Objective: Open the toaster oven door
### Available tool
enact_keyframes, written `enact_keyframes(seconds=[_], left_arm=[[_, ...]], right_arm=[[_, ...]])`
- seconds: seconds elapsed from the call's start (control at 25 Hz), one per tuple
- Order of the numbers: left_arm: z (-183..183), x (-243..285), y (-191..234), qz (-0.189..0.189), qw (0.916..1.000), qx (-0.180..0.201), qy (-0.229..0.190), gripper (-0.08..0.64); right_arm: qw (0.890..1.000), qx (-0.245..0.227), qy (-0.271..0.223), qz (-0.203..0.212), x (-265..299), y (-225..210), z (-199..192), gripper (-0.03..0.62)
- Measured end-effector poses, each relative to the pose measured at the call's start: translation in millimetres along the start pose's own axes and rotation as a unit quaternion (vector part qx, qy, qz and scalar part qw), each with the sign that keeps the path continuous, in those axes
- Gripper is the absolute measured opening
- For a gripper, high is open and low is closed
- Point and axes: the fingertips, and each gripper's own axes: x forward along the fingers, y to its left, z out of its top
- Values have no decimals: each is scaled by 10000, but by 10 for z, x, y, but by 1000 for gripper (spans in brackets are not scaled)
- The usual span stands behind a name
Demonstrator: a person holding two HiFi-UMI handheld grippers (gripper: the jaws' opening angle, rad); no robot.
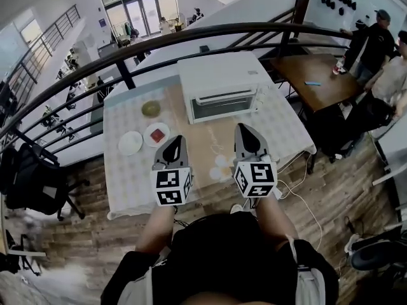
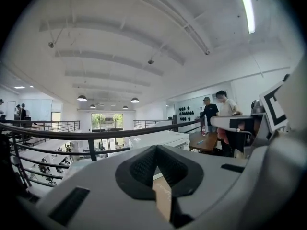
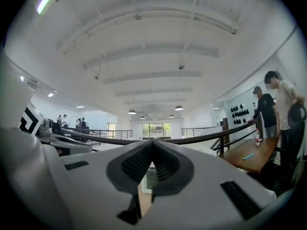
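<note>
The white toaster oven (image 1: 219,86) stands at the far edge of the checked tablecloth (image 1: 127,176), its glass door closed and facing me. Both grippers hover over the table's near half, pointing at the oven and well short of it. My left gripper (image 1: 173,141) is shut and empty. My right gripper (image 1: 245,129) also has its jaws together with nothing between them. In the left gripper view the shut jaws (image 2: 156,148) sit below the oven's white top (image 2: 159,138). In the right gripper view a strip of the oven door (image 3: 149,177) shows under the closed tips (image 3: 152,143).
A white plate (image 1: 130,143), a plate with red food (image 1: 157,134) and a green bowl (image 1: 151,108) lie left of the oven. Small white cups (image 1: 222,166) sit between the grippers. A dark railing (image 1: 191,38) runs behind the table. People stand by a wooden table (image 1: 315,78) at right.
</note>
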Motion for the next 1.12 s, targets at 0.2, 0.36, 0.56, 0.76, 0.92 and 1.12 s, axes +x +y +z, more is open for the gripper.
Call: enact_keyframes(seconds=[0.2, 0.36, 0.56, 0.76, 0.92, 1.12], left_arm=[[56, 578, -123, 308, 9994, -33, 181, 14], [92, 978, -257, 480, 9983, -33, 325, 14], [126, 1264, -367, 781, 9960, -93, 435, 14], [57, 1383, -393, 1100, 9922, -175, 555, 14], [43, 1511, -364, 1169, 9910, -111, 639, 14], [183, 1693, -287, 1024, 9921, -496, 521, 16]], right_arm=[[9996, 57, 85, 274, 452, -482, -42, 3], [9989, 214, 192, 358, 723, -902, -127, 3], [9973, 292, 302, 599, 996, -1239, -200, 3], [9949, 307, 382, 879, 1202, -1397, -270, 3], [9944, 337, 389, 922, 1297, -1479, -277, 3], [9955, 341, 390, 787, 1343, -1599, -263, 3]])
